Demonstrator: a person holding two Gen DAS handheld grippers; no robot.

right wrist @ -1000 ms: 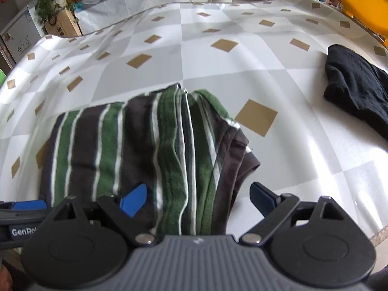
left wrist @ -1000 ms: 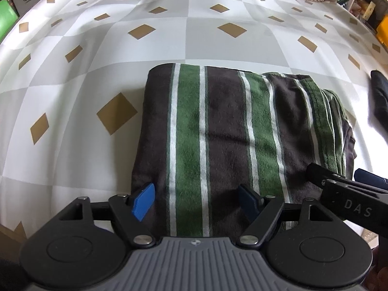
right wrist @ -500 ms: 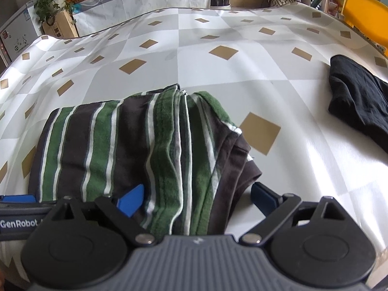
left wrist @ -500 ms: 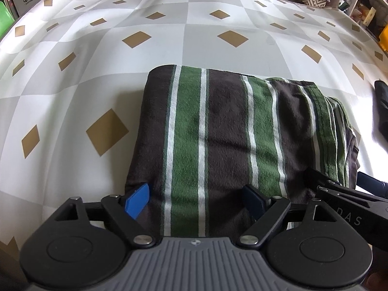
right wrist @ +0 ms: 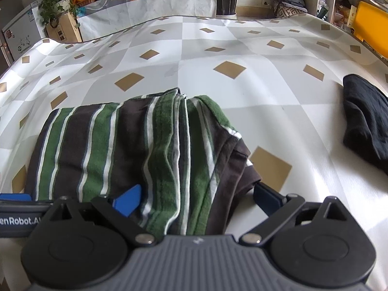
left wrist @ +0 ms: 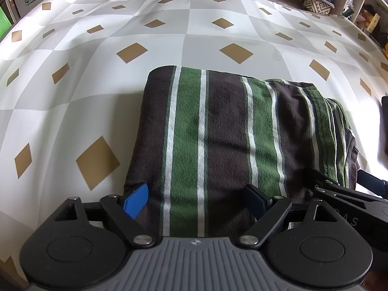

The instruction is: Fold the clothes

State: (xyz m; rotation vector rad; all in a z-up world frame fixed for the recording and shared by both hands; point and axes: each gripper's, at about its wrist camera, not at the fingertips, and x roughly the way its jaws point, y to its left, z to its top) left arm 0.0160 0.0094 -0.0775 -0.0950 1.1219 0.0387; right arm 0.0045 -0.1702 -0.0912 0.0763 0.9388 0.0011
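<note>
The striped garment (left wrist: 218,140), brown with green and white bands, lies folded into a thick rectangle on the checked tablecloth (left wrist: 97,72), at the near edge of the cloth closest to me. Its left part is flat and smooth, while its right side is bunched into several stacked layers with loose edges showing (right wrist: 184,150). My left gripper (left wrist: 196,201) sits at the garment's near edge with its fingers spread wide, the blue pad (left wrist: 135,200) over the garment's near left corner and the other finger over the brown and green stripes further right; nothing is pinched between them. My right gripper (right wrist: 198,202) is just beside it at the garment's bunched right end, also spread wide, one blue pad (right wrist: 128,202) on the stripes and the other finger just off the garment's right edge over the tablecloth. Well to the right of the garment lies a black piece of clothing (right wrist: 363,118).
</note>
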